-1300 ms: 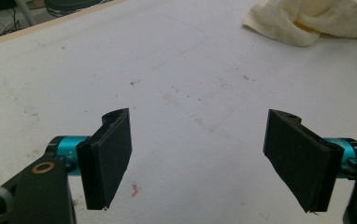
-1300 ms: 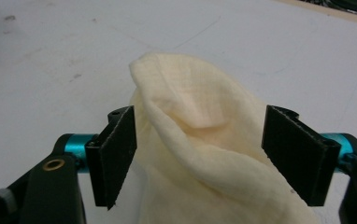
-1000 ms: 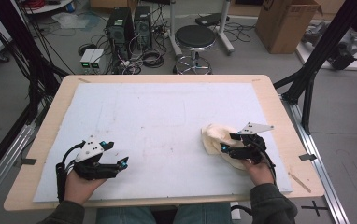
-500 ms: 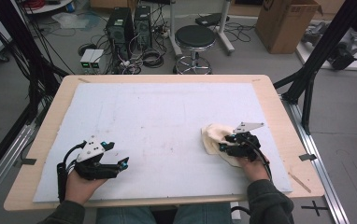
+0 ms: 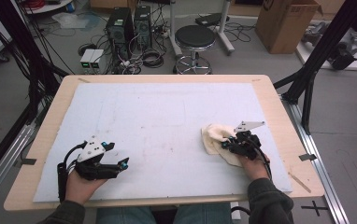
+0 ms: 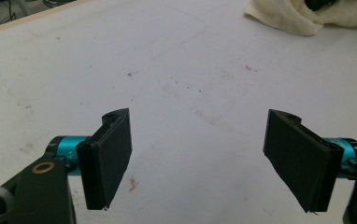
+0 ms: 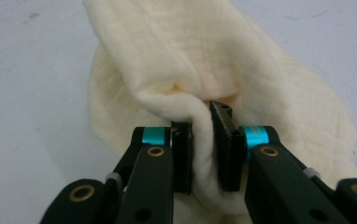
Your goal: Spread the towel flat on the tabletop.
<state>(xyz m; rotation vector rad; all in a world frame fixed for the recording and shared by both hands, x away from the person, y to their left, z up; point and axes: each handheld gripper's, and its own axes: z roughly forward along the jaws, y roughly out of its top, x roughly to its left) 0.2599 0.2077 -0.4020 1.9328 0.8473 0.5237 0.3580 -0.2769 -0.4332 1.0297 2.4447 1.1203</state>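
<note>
Since the earlier frame, R gripper [image 5: 226, 143] jaws have just been closing, now pinched on a fold of cream cloth [image 7: 204, 74]. White mat [image 5: 158, 116]: cloth sits near its right-front edge. L gripper [image 6: 200, 158] front-left, jaws wide apart, nothing between.

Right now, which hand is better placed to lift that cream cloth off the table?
The right. The right gripper has just been closing and pinches a fold of the cream cloth between its jaws. The left gripper stands open over bare white mat, apart from the cloth.
</note>
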